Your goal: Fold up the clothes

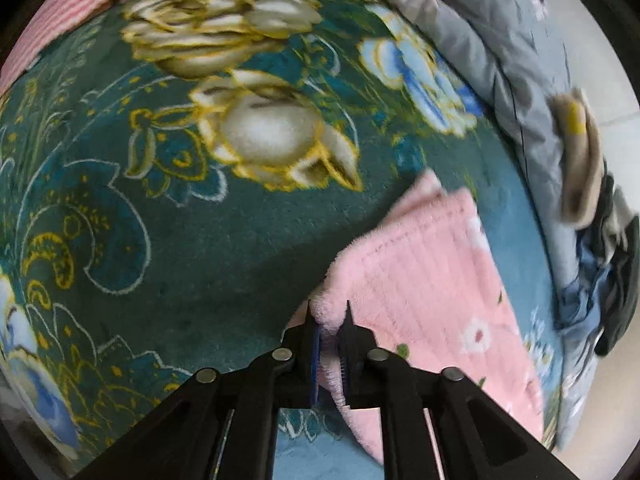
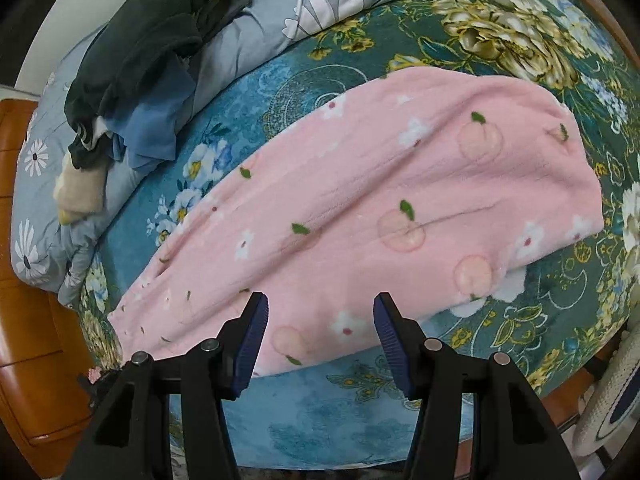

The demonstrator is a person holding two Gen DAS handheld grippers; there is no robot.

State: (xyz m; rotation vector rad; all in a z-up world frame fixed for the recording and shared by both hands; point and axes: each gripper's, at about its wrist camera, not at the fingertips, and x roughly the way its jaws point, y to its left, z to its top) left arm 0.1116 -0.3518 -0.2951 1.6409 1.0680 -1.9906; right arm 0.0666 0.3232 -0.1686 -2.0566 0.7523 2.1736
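A pink fleece garment (image 2: 360, 216) printed with peaches and small flowers lies spread across a teal floral blanket (image 2: 304, 80). In the left wrist view my left gripper (image 1: 328, 312) is shut on a corner of the pink fleece garment (image 1: 424, 280), whose fluffy edge is pinched between the blue pads. In the right wrist view my right gripper (image 2: 320, 300) hangs over the garment's near edge with its jaws apart and nothing between them.
A grey flowered quilt (image 2: 280, 12) is bunched along the far side of the blanket. A heap of dark, blue and beige clothes (image 2: 136, 64) lies on it. A pink striped cloth (image 1: 68, 12) shows at the far left. A wooden bed frame (image 2: 24, 320) borders the bed.
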